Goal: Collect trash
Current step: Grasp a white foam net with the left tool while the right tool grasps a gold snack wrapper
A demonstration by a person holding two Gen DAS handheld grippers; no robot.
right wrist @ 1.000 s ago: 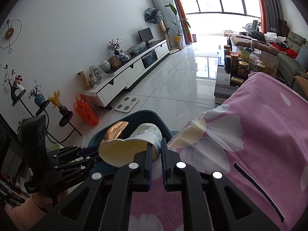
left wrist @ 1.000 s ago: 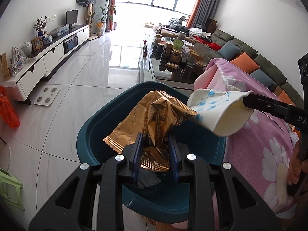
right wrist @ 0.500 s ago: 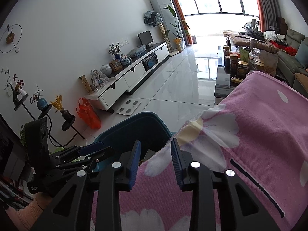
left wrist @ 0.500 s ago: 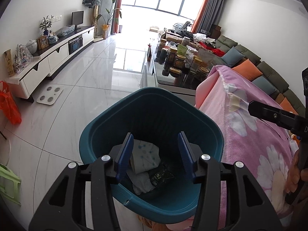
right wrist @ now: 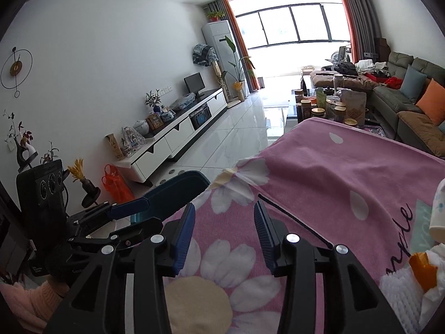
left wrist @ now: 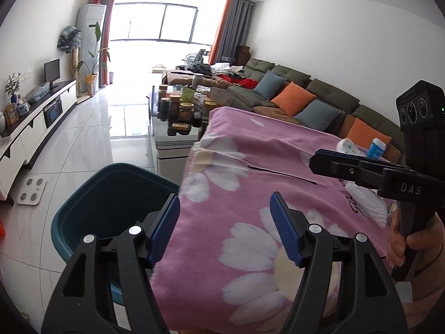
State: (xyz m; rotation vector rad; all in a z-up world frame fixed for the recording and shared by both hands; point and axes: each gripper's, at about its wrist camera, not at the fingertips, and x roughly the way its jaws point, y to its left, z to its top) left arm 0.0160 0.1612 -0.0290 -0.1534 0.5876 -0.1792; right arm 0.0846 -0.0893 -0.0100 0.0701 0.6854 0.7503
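— Sitting where, the teal bin (left wrist: pixel 91 203)?

— On the tiled floor (left wrist: pixel 91 139), just beside the edge of the pink flowered blanket (left wrist: pixel 250 167), which is hiding its near rim.

— And the grippers?

— Both are hovering over the blanket. The left gripper (left wrist: pixel 225 225) and right gripper (right wrist: pixel 224 233) have just been opening; jaws apart, nothing between them.

— Anything left around?

— White crumpled paper (left wrist: pixel 367 197) is lying by the right hand (left wrist: pixel 411 239), a blue-capped container (left wrist: pixel 376 147) farther off.

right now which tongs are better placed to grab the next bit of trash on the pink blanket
Right, probably. The right tongs are open and empty, reaching toward the white foam wrap; the left tongs, also empty, sit back by the teal bin.
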